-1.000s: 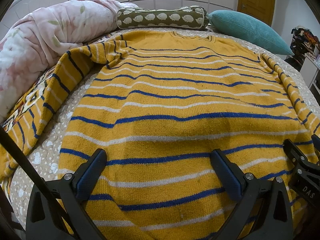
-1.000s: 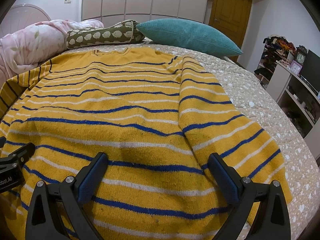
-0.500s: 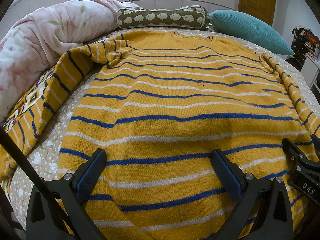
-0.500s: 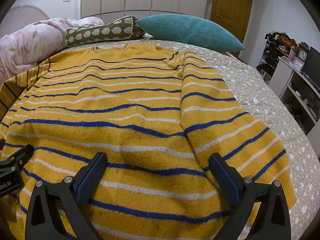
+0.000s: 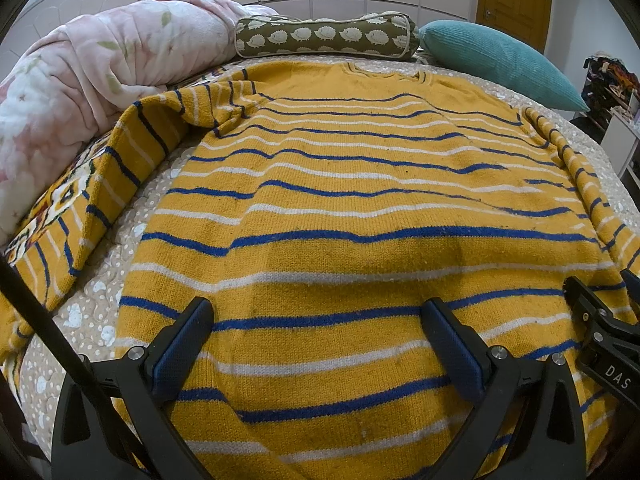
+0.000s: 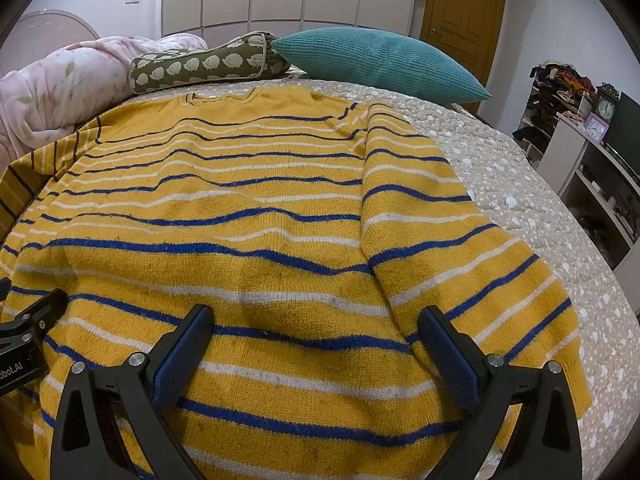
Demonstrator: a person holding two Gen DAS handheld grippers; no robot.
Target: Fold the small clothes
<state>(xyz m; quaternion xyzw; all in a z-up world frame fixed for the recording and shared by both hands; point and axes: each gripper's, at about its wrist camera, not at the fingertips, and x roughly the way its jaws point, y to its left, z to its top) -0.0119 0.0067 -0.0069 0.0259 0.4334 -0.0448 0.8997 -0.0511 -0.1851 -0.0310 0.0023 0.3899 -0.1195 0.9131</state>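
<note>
A yellow sweater [image 5: 360,200] [image 6: 240,216] with blue and white stripes lies flat on the bed, collar toward the pillows. Its left sleeve [image 5: 120,168] runs out over the bed's left side and partly up the pink blanket. The right sleeve [image 6: 448,248] lies folded along the body. My left gripper [image 5: 316,344] hovers open above the hem on the left half, nothing between its blue pads. Beside it, over the hem's right half, my right gripper [image 6: 316,344] is also open and empty. Each gripper's edge shows in the other view.
A rolled pink floral blanket [image 5: 92,80] lies along the left. A hedgehog-print bolster [image 5: 324,36] and a teal cushion [image 6: 376,64] sit at the head. The dotted beige bedspread [image 6: 540,216] shows bare to the right. Shelves [image 6: 592,168] with clutter stand beyond the bed's right edge.
The right gripper has drifted slightly, tilting its view a little leftward; the sweater and the left gripper stay as they were. Both grippers remain open.
</note>
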